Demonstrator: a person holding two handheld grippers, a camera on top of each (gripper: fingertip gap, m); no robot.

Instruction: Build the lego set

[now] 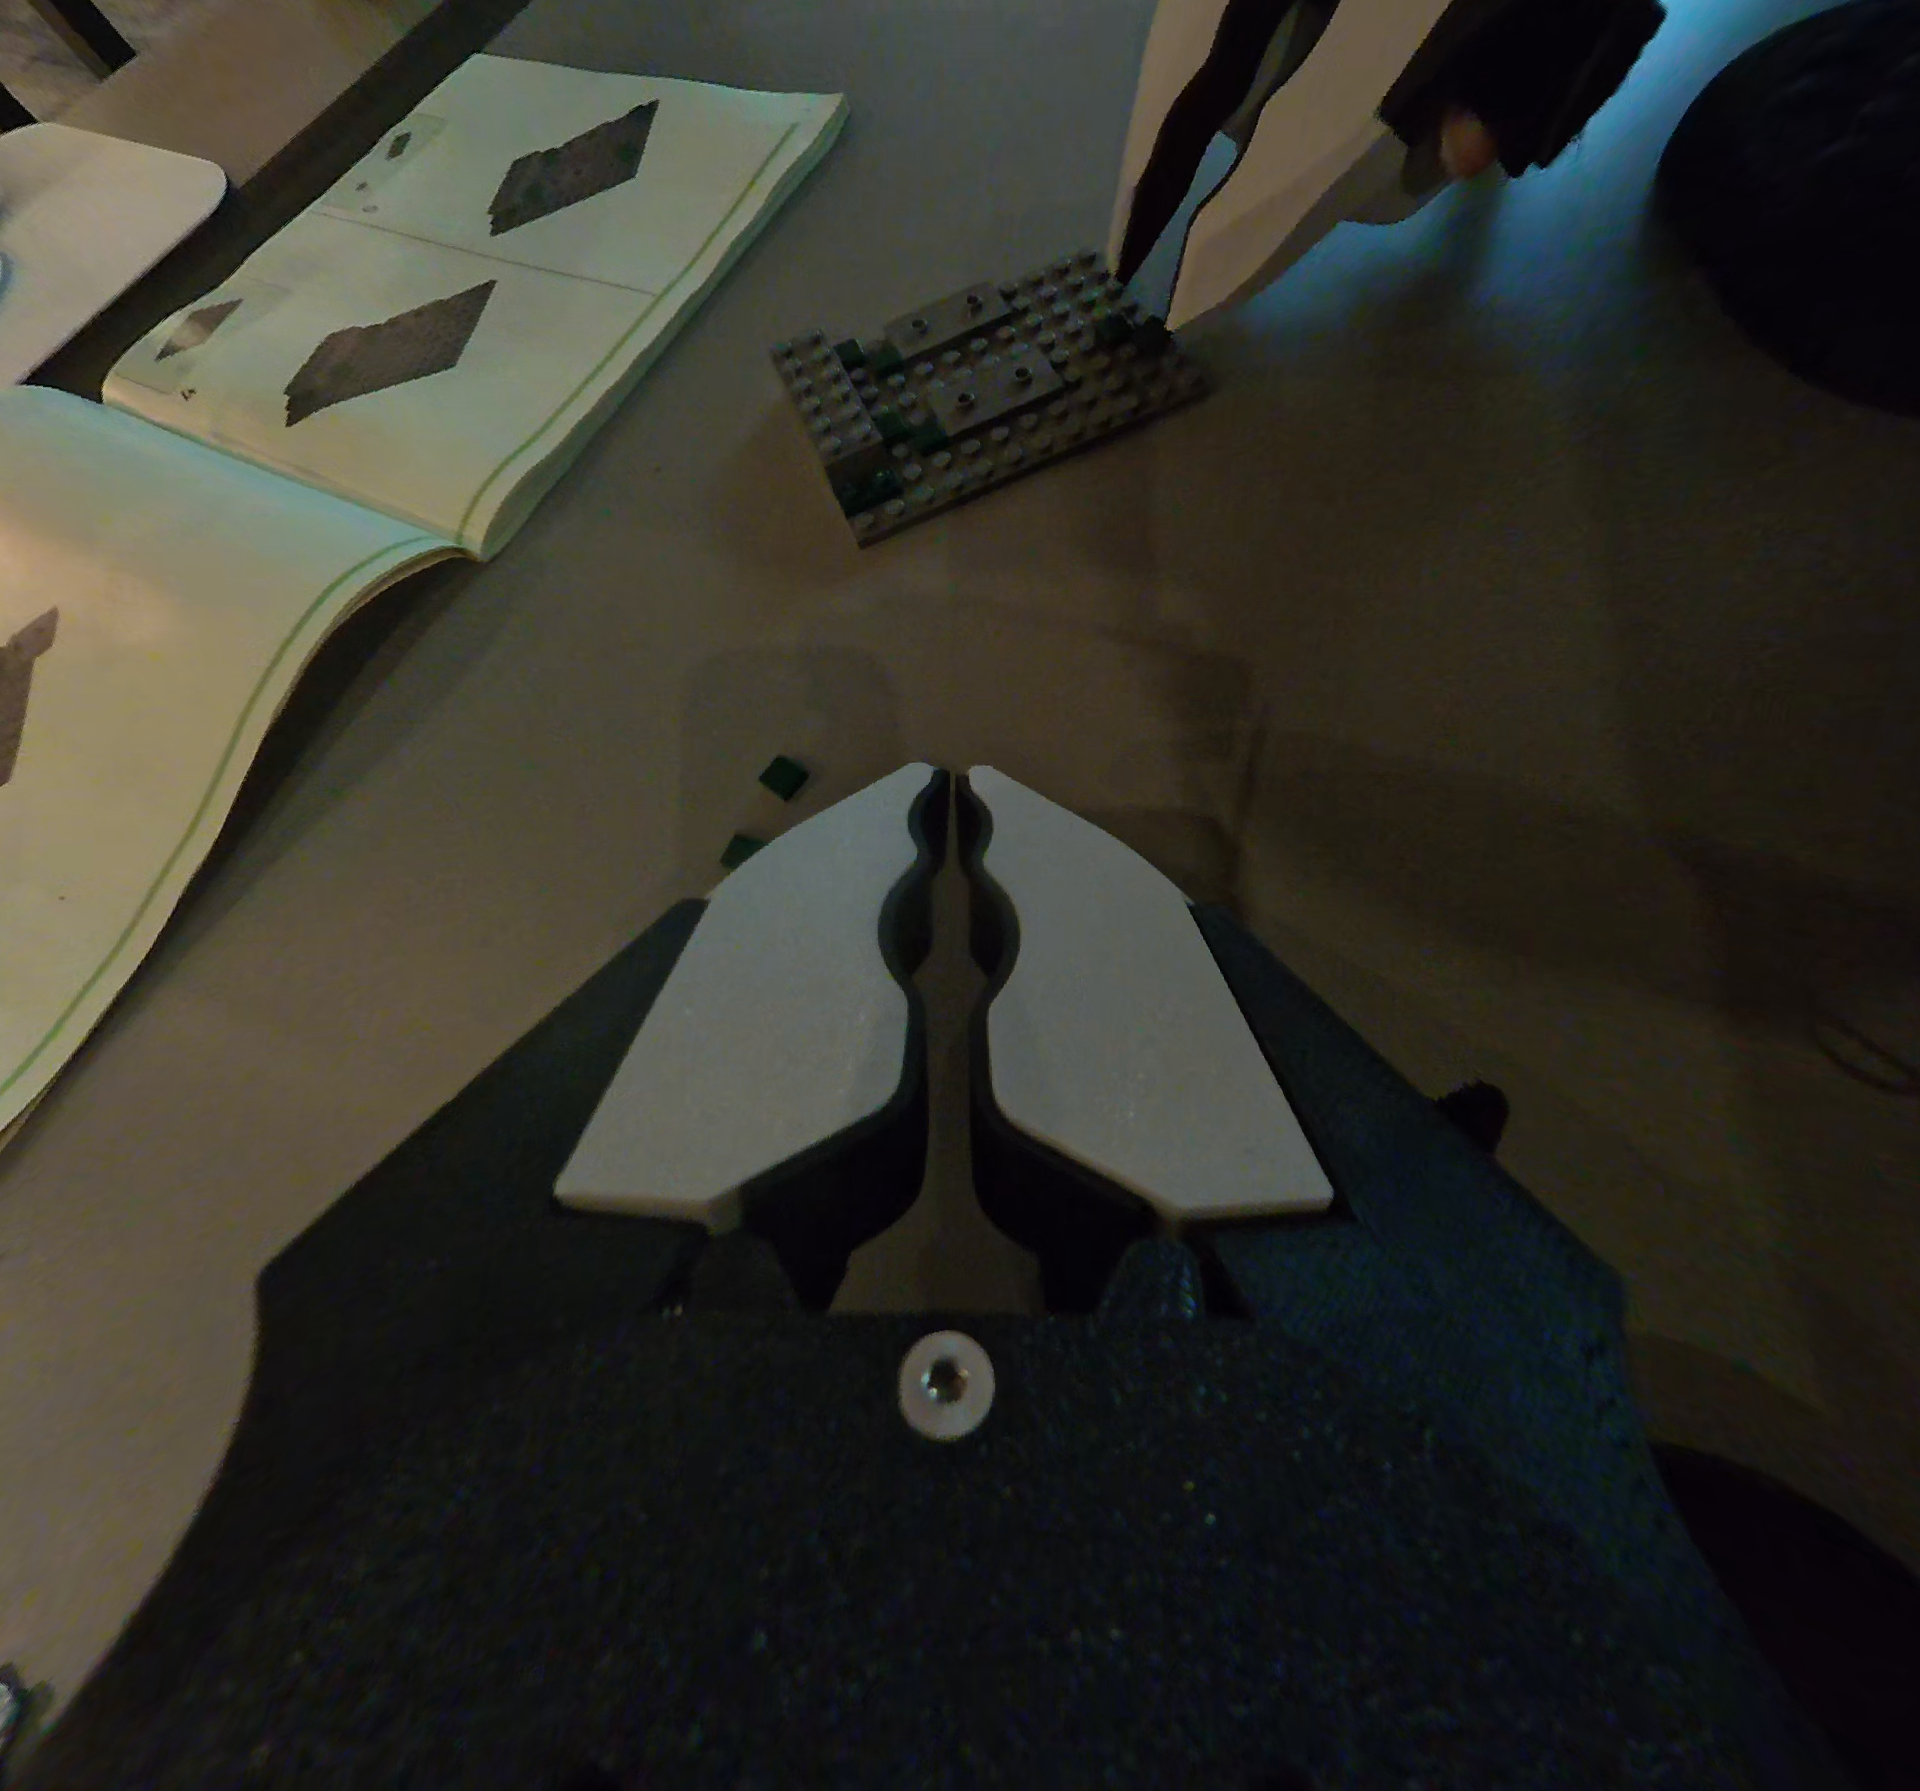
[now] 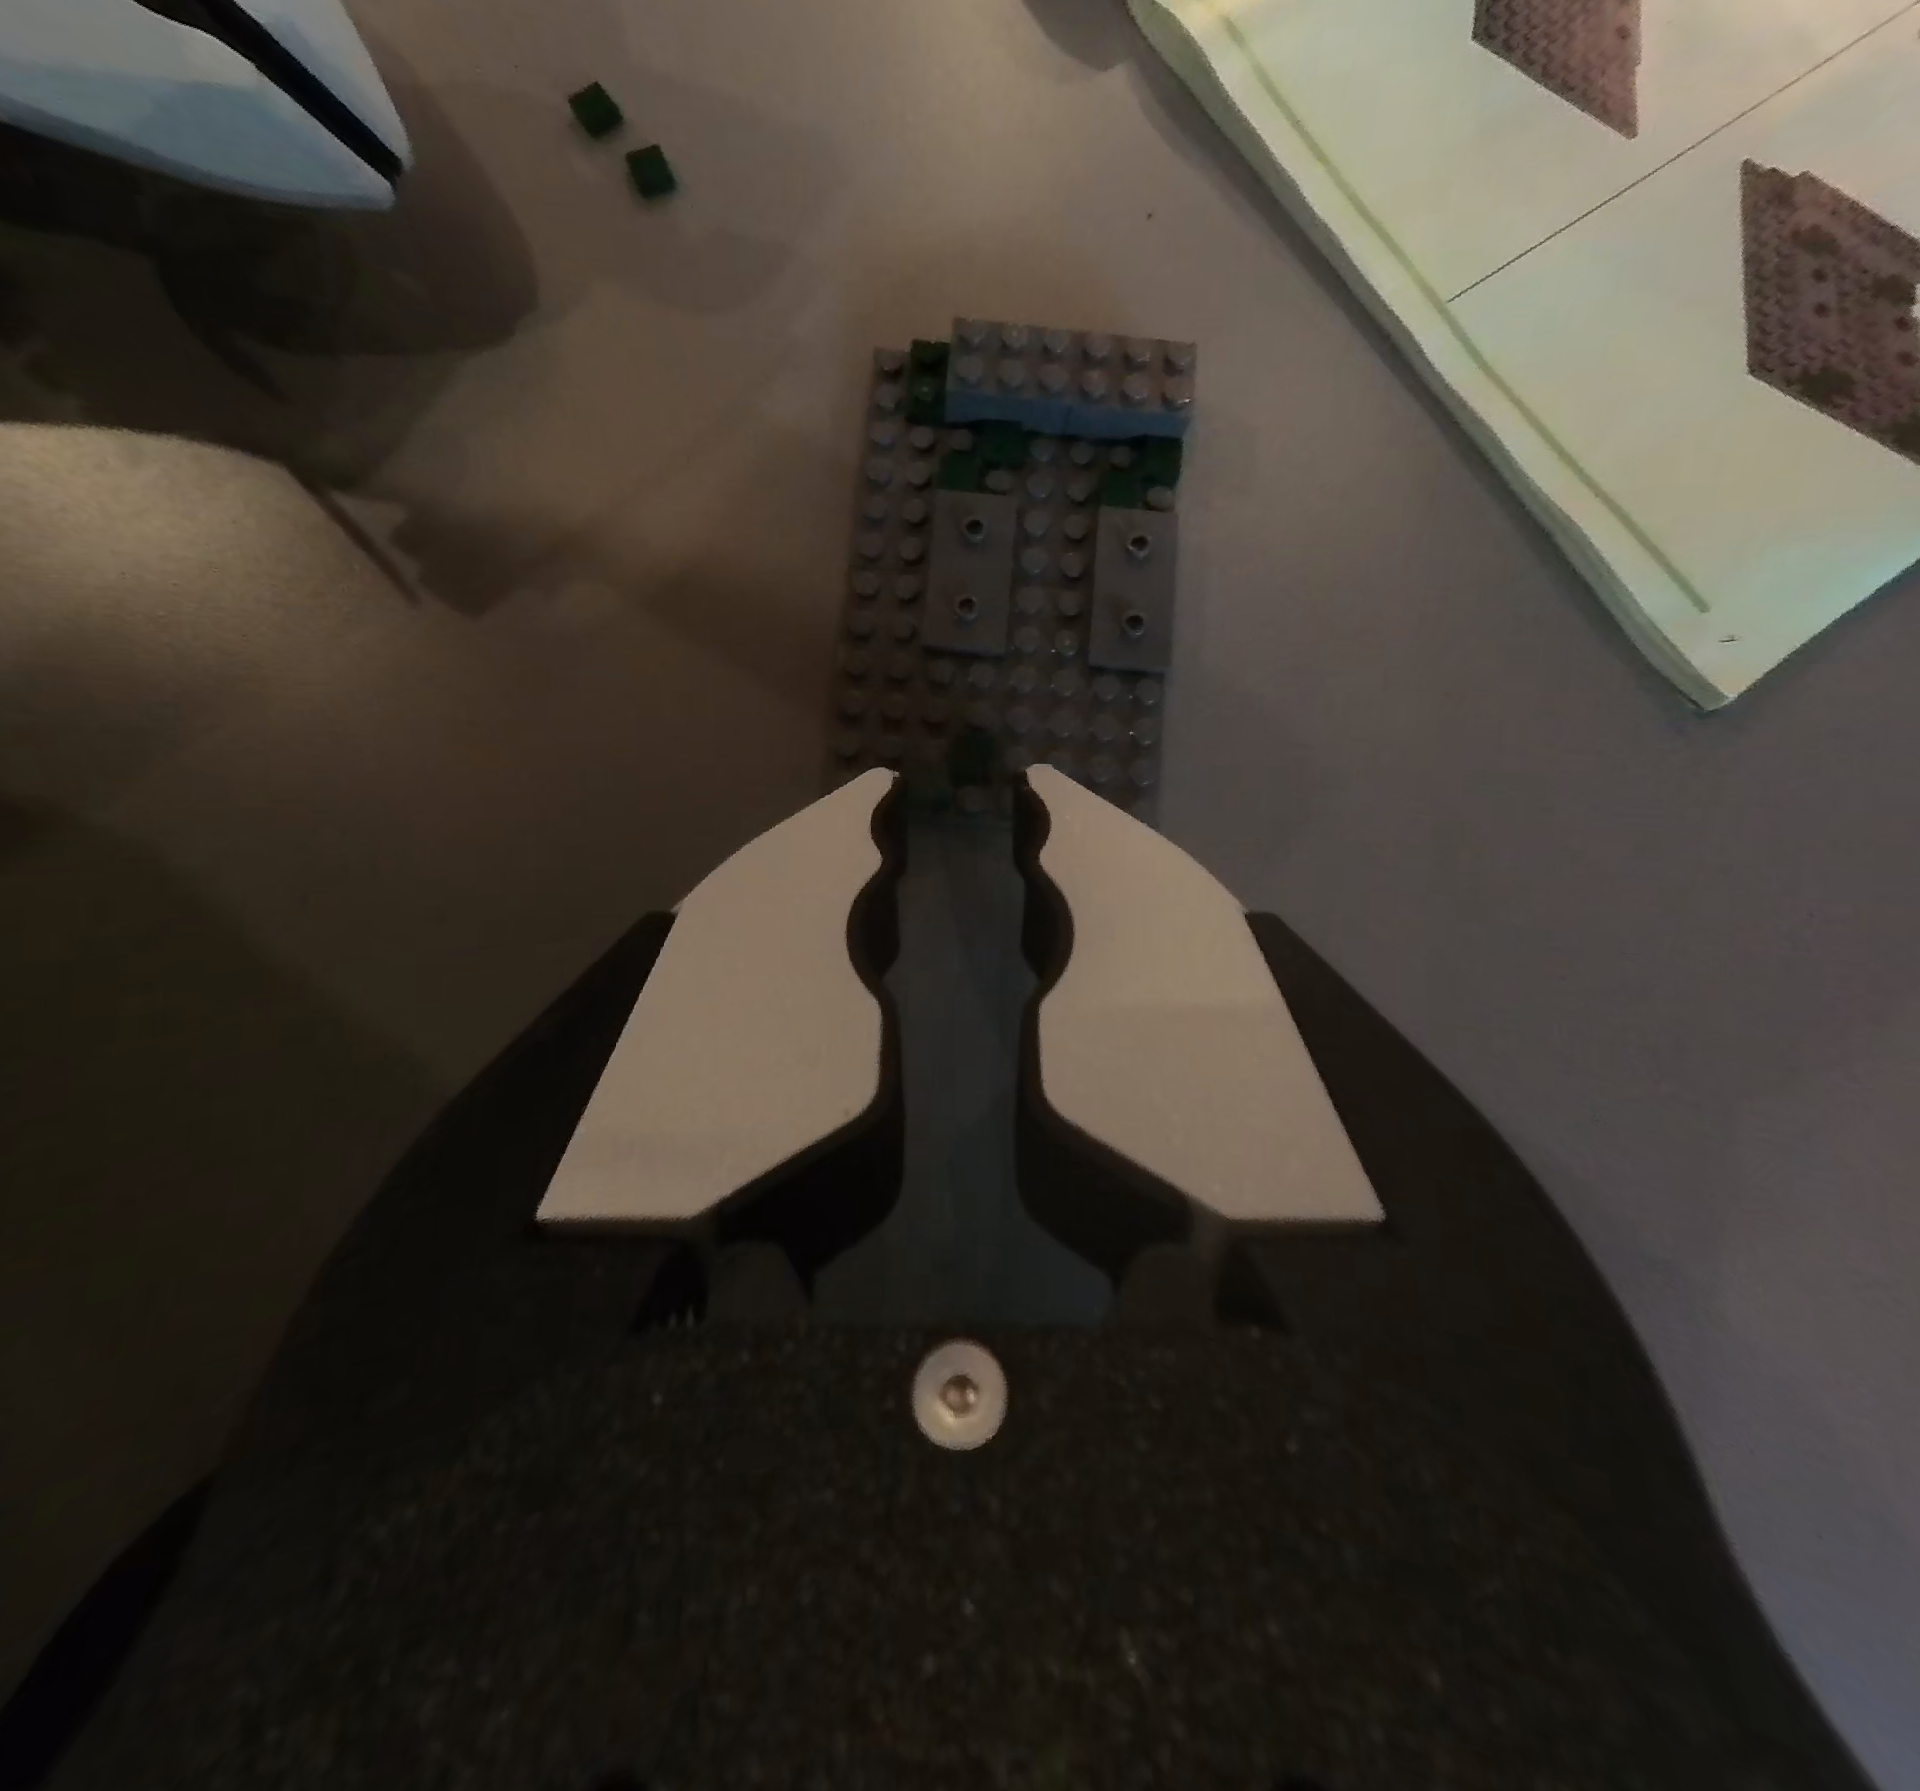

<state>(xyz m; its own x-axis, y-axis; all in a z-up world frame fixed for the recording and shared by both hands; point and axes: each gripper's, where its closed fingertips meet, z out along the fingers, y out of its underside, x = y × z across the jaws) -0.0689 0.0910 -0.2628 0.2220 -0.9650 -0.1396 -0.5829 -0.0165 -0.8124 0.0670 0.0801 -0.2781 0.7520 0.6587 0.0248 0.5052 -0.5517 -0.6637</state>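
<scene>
Grey tabletop [image 1: 1351,702] is being shown dimly lit under both tongs. No gap is being left between the tips of the left gripper [image 1: 953,777], which is holding nothing; two small green pieces [image 1: 781,777] are lying just to its left. The right gripper [image 2: 961,777] is being held slightly parted over the near edge of the grey studded baseplate [image 2: 1023,557], around a dark green piece [image 2: 971,754]; whether it is gripped cannot be told. An open instruction booklet [image 2: 1558,307] is lying beyond to the right; no writing is readable.
</scene>
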